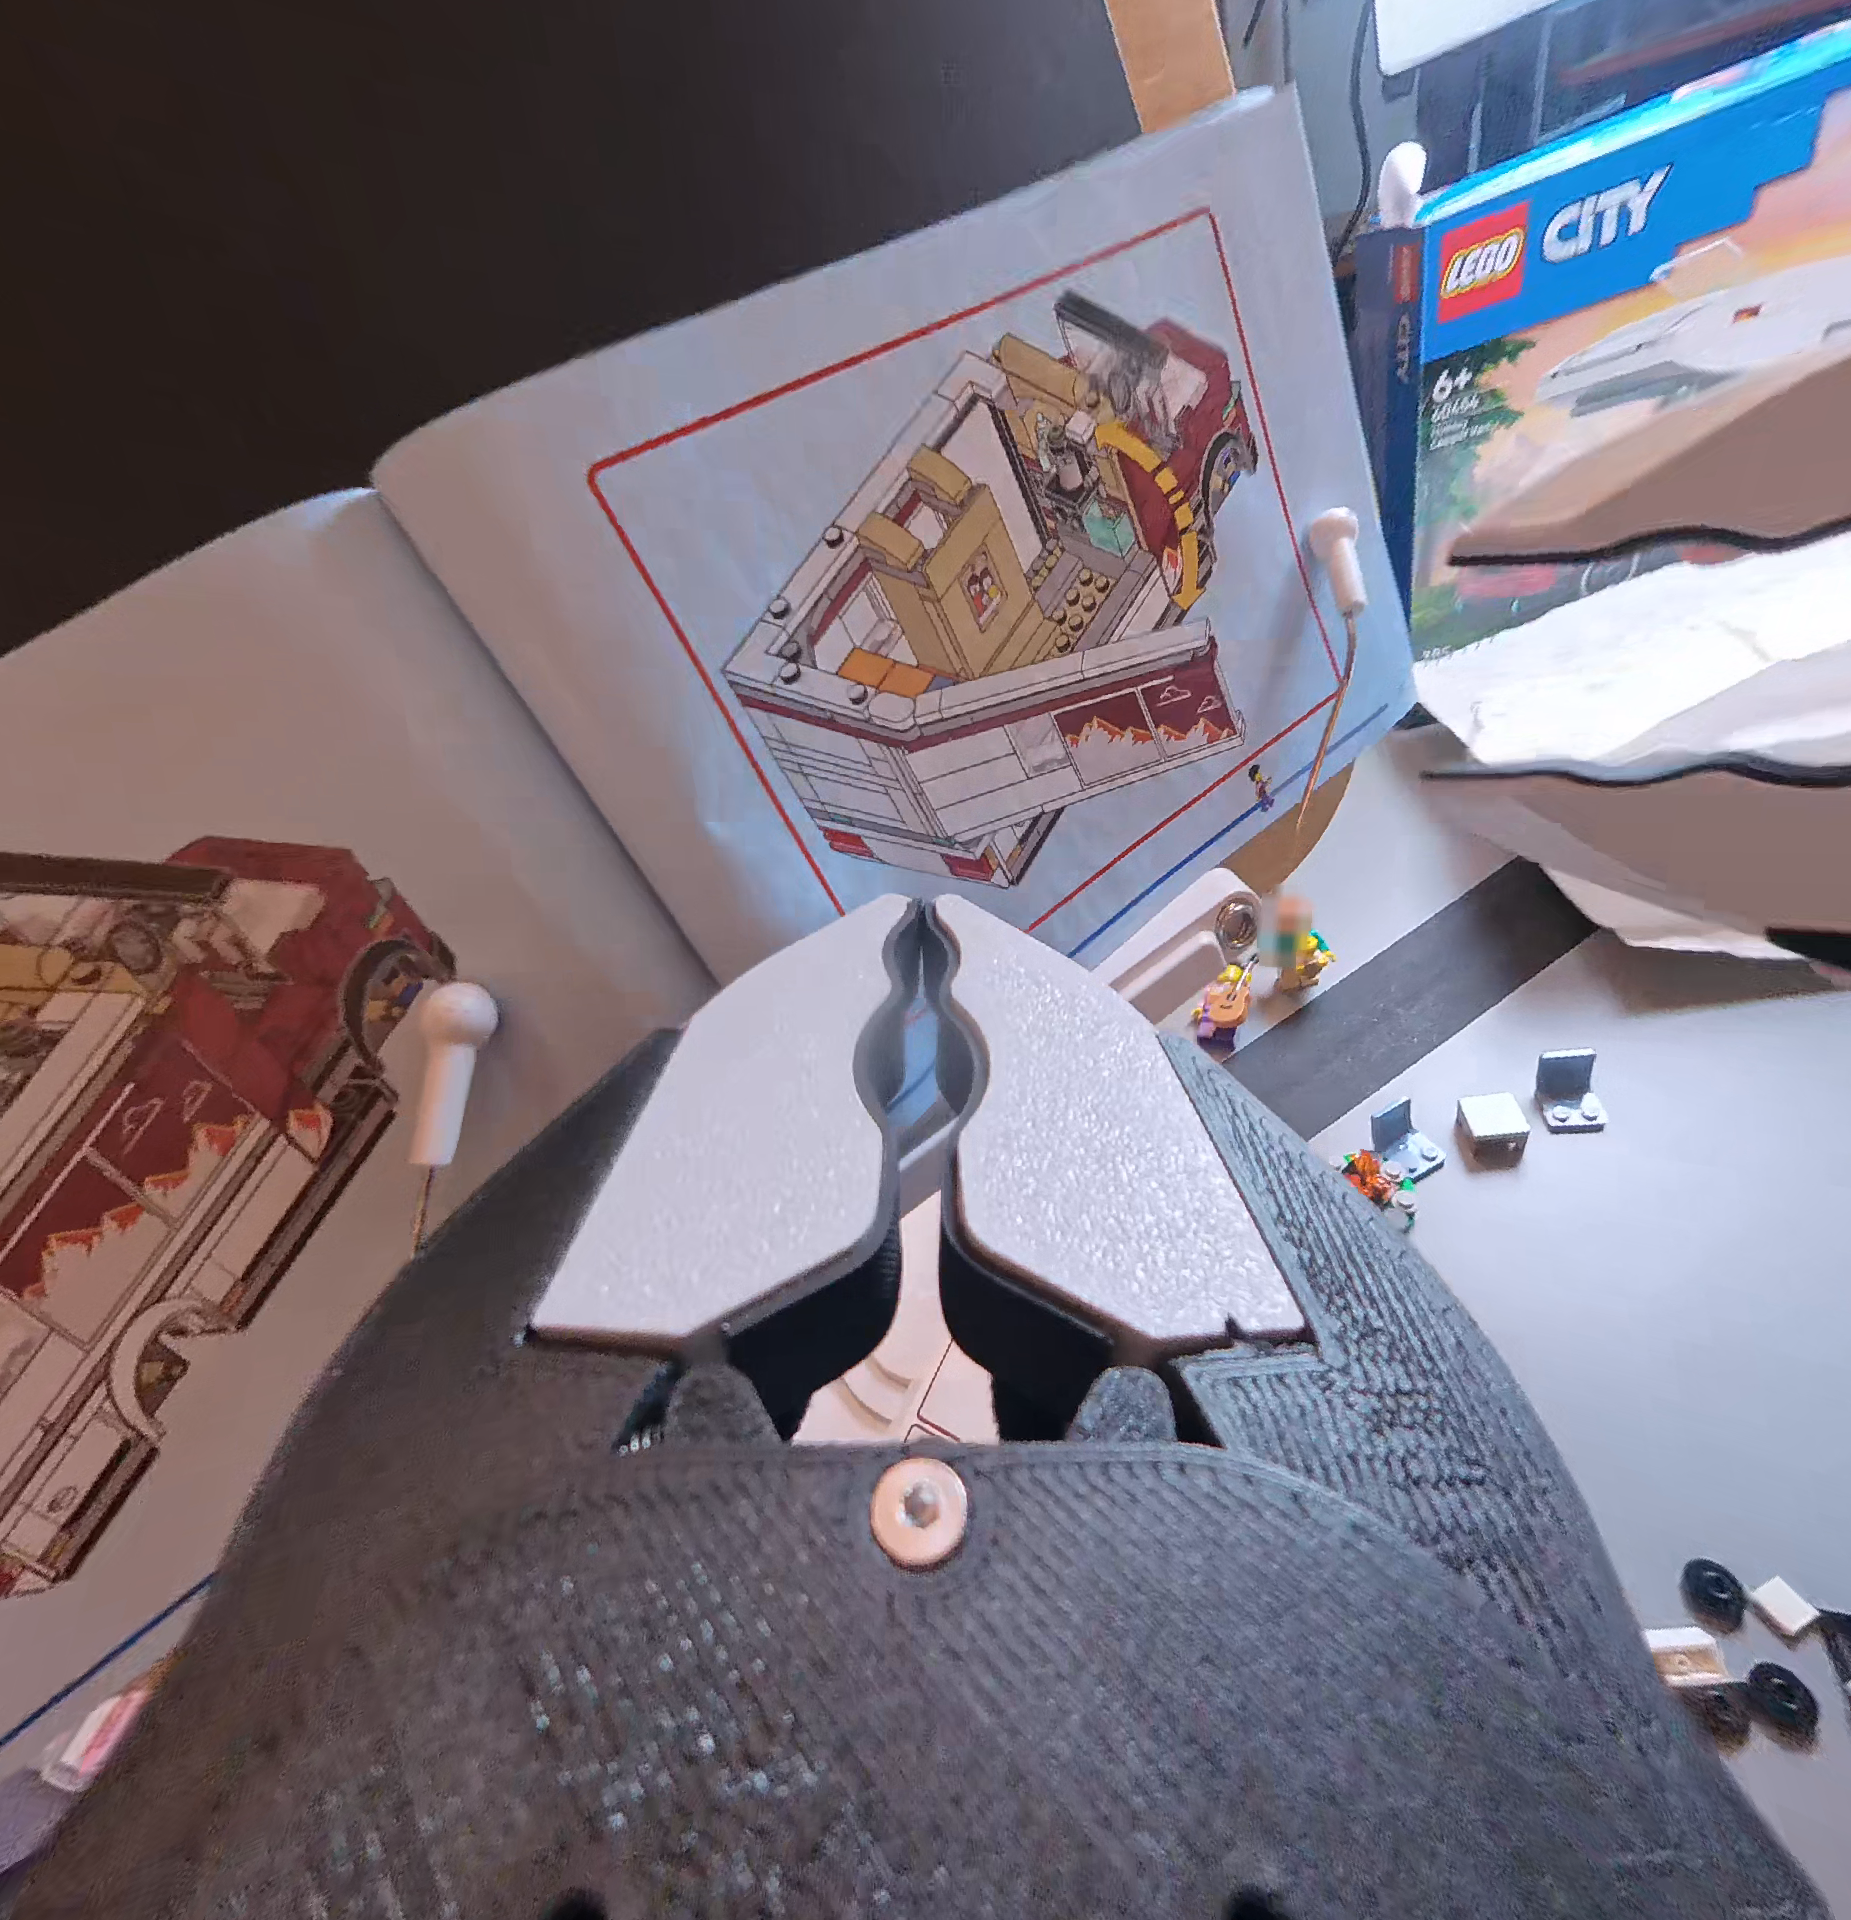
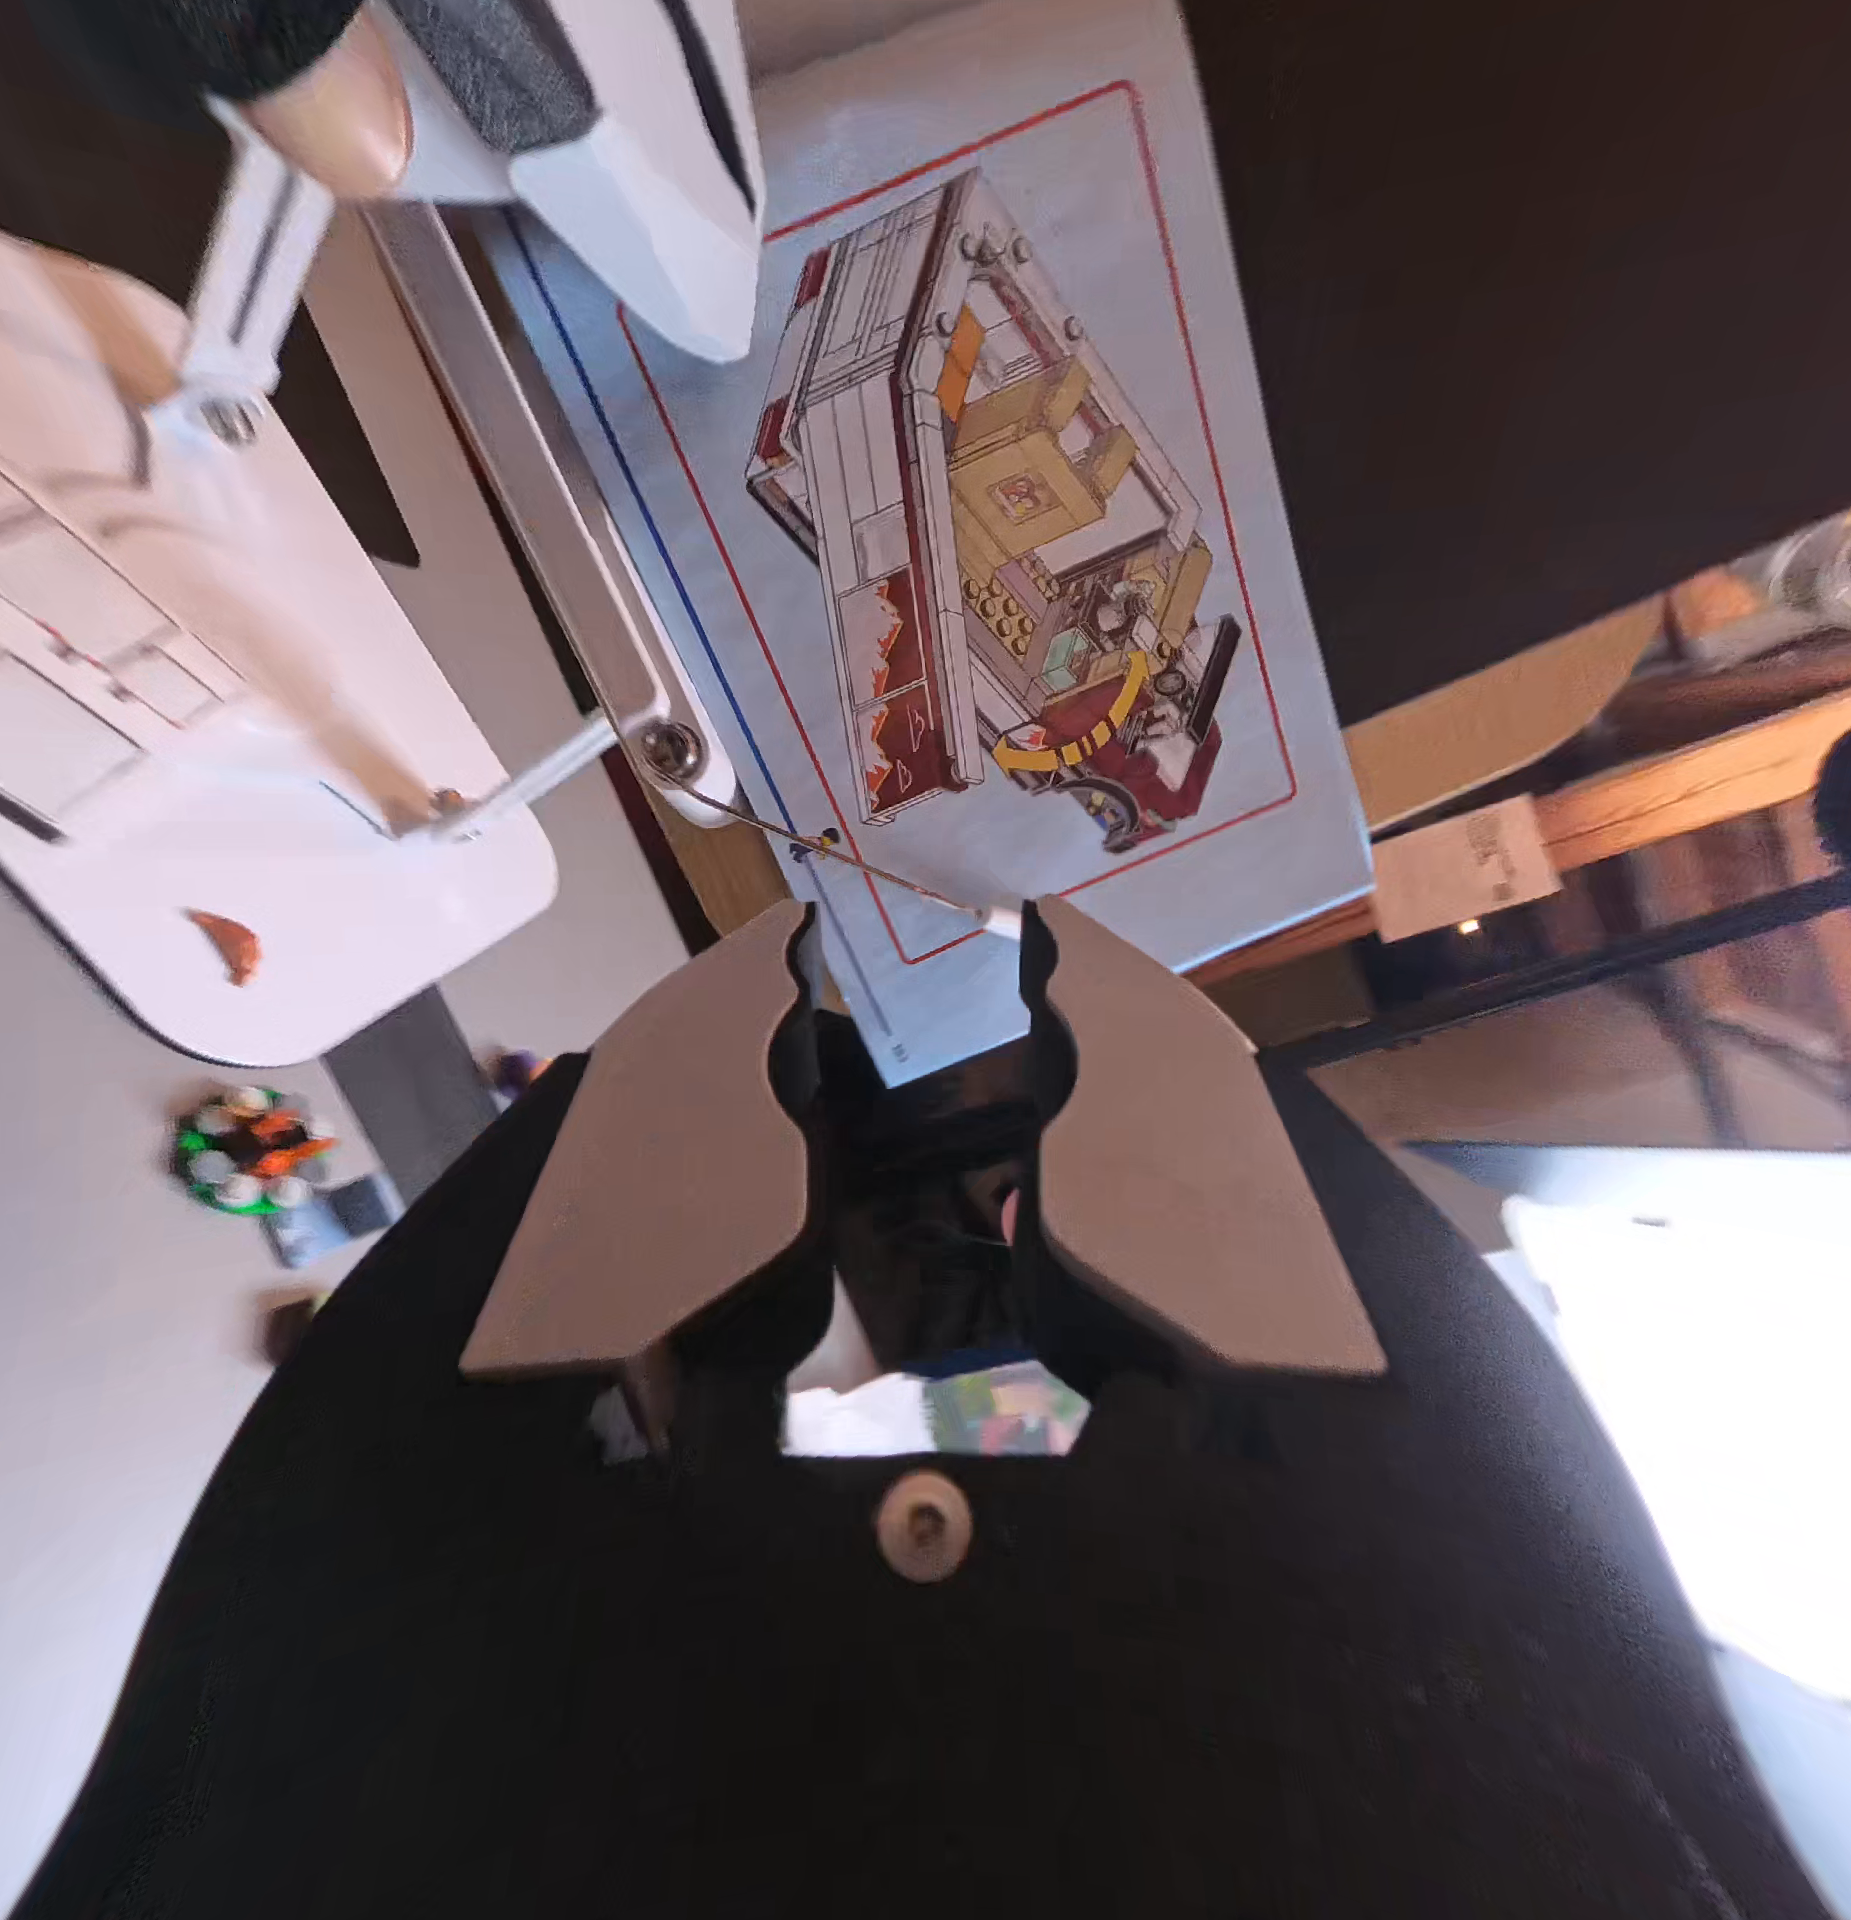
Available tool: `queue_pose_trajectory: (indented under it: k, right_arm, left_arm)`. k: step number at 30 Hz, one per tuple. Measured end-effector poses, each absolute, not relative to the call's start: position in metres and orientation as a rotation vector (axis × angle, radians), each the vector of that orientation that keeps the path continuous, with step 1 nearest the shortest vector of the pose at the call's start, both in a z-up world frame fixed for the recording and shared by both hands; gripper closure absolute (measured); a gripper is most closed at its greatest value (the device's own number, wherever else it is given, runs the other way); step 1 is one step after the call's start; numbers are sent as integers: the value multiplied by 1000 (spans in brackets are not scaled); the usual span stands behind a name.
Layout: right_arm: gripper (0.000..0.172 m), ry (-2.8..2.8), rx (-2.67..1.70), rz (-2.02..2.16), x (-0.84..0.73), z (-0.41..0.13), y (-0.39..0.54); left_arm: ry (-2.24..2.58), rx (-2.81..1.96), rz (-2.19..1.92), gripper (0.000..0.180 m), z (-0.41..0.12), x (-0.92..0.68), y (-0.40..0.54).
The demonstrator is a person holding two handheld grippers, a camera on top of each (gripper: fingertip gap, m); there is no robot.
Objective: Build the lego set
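Instruction booklet (image 1: 547, 582), open on a stand, fills most of both views, its pages showing drawings of a red and white camper van. White-tipped page pegs (image 1: 1336, 556) on thin wires hold the pages flat. Beside it on the pale desk (image 1: 1627, 1351) stands a blue toy box (image 1: 1586, 343) with torn white paper in front. Left tongs (image 1: 923, 914) are clenched, tips meeting on nothing, close before the lower edge of the right-hand page. Right tongs (image 2: 916, 914) stand parted and bare, aimed at the same page's bottom corner; one white peg (image 2: 1004, 916) lies just beside the right fingertip, whether touching is unclear. Two small figures (image 1: 1264, 971) stand near the stand's foot, and loose grey, white and black bricks (image 1: 1492, 1127) lie scattered on the desk.
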State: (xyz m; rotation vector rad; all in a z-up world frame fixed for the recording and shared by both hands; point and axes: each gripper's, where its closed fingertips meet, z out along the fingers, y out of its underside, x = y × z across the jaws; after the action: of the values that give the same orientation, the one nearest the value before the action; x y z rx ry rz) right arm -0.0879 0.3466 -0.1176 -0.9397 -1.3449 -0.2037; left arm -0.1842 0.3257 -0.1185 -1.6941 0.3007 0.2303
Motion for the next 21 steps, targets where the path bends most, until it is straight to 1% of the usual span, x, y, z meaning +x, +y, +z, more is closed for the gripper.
queue_pose_trajectory:
  k: [5,7,9,15,21]
  right_arm:
    - [130,-1212,-1193,307,-61,-125,289]
    - [126,-1162,-1267,470,-46,-129,265]
    - [126,-1125,-1308,595,-29,-133,243]
    - [143,-964,-1284,746,26,-144,200]
    - [151,-762,-1317,758,66,-163,200]
  left_arm:
    - [194,-1603,123,180,-103,-190,292]
    - [166,-1578,121,180,-102,-196,275]
    - [136,-1562,124,180,-102,-206,257]
    - [29,-1518,249,180,-89,-264,217]
    - [-131,-1483,217,180,-79,-309,202]
